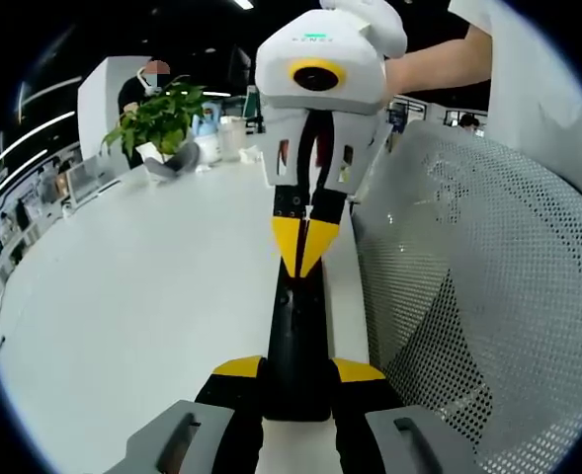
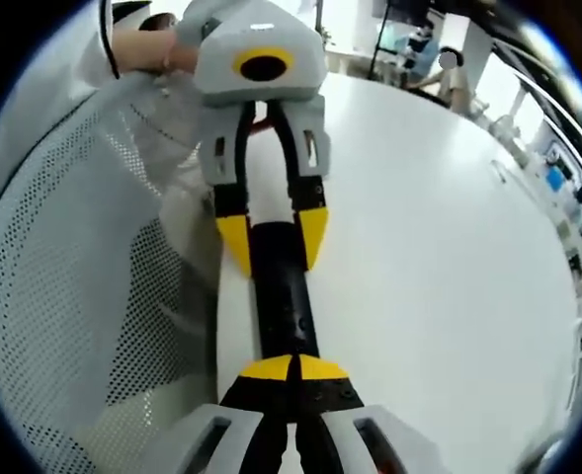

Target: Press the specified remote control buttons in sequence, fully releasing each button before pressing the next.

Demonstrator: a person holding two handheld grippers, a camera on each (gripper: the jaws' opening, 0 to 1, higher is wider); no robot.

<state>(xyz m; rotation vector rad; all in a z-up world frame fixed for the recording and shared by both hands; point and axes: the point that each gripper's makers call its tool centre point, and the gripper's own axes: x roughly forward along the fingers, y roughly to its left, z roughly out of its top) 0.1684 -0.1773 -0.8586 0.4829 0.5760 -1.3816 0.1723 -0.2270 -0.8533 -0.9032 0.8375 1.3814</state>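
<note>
The left gripper [image 1: 297, 390] has its yellow-tipped jaws spread to either side of the near end of the long, slim black plastic remote control [image 1: 295, 341], clamping it by its edges. This looks like a steadying hold, so the remote stays put while the other tool presses. The remote lies along the edge of the white desk [image 1: 142, 296], reaching straight ahead from the left gripper. At its far end the right gripper [image 1: 303, 259] points down with its jaws brought together into one yellow tip, resting on or just above the remote's face. Whether a button is actually pressed down I cannot tell; a closed tip serves well as a poking finger.

To the left of the gripper the desk is bare. Farther ahead stands a green leafy plant in a white pot [image 1: 162, 123], with small bottles near it, well apart from the remote. To the right, just beside the remote, a white perforated mesh chair back [image 1: 478, 286] crowds the desk edge and could hamper the grippers.
</note>
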